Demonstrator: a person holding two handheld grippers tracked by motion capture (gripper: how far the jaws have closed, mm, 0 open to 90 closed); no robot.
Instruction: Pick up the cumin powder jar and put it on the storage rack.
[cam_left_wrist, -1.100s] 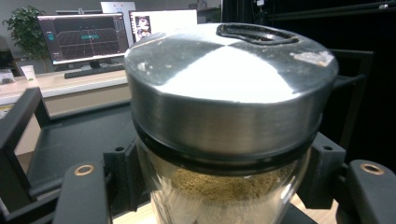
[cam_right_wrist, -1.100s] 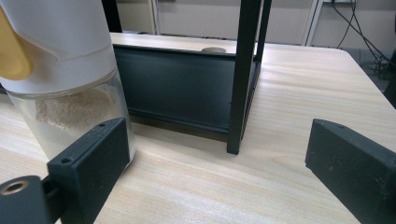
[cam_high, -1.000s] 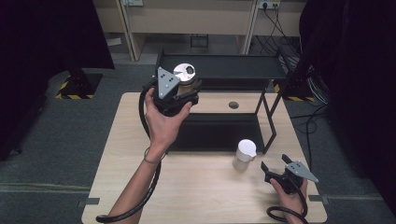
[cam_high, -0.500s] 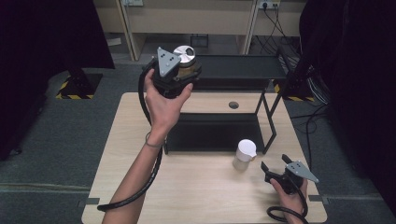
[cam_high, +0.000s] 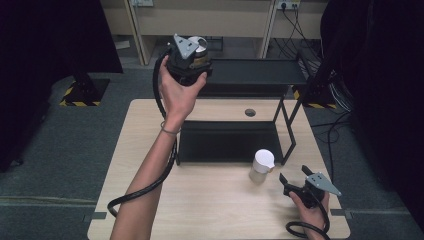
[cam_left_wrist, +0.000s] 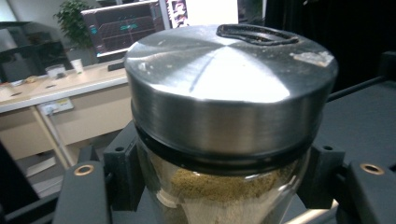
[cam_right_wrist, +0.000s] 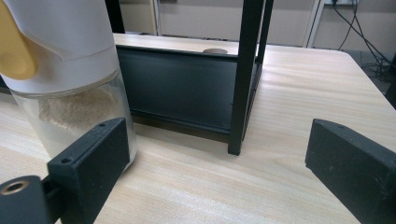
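Observation:
My left gripper (cam_high: 196, 59) is held high over the left end of the black rack's top shelf (cam_high: 250, 75), shut on a glass spice jar (cam_left_wrist: 224, 140) with a round metal lid and brownish powder inside. In the left gripper view both jaws press on the jar's sides just below the lid. Low at the table's right front, my right gripper (cam_high: 295, 175) is open and holds nothing. A white-capped jar (cam_high: 261, 166) of pale powder stands on the table just to its left; in the right gripper view this white-capped jar (cam_right_wrist: 65, 79) is beside the left jaw.
The black two-level rack (cam_high: 227, 142) takes up the middle and back of the wooden table (cam_high: 200, 205); its front right post (cam_right_wrist: 243, 79) stands close ahead of my right gripper. A round hole (cam_high: 250, 112) lies in the tabletop behind the lower shelf.
My left hand has carried the metal-lidded jar upward and toward the rack's top shelf. The right gripper and the white-capped jar have stayed where they were.

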